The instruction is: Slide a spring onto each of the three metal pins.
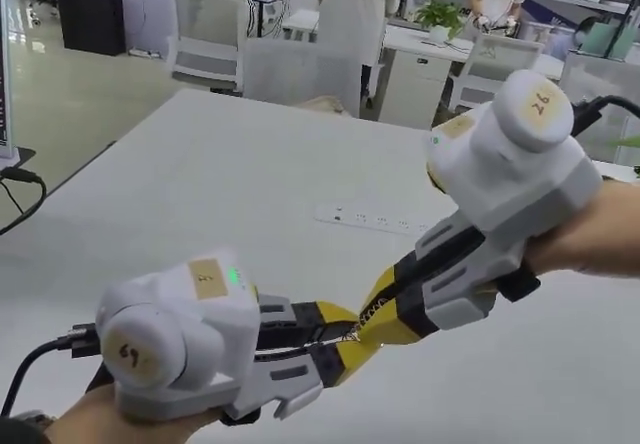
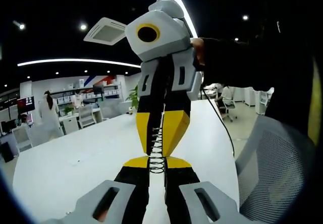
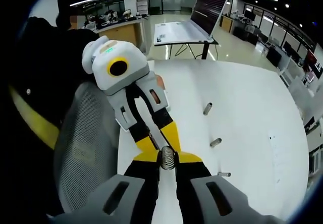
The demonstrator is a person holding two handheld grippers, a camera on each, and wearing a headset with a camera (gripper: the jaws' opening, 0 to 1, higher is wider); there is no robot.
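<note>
Pinches a small coiled steel spring [image 2: 156, 143] by both ends: one in the narrowly parted yellow-tipped fingers of the right gripper [image 3: 168, 159], the other in the nearly closed left gripper [image 2: 157, 164]. Probably steadies it for threading. Leaves three short metal pins [image 3: 215, 142] on the white tabletop [image 3: 242, 98], well apart. Meets tip to tip, right hand [image 1: 585, 244] angled down, left hand [image 1: 100, 426] up.

Open tabletop [image 1: 200, 184] ahead; power strip [image 1: 375, 219] mid-table; pins [image 3: 215, 142] spaced apart.
</note>
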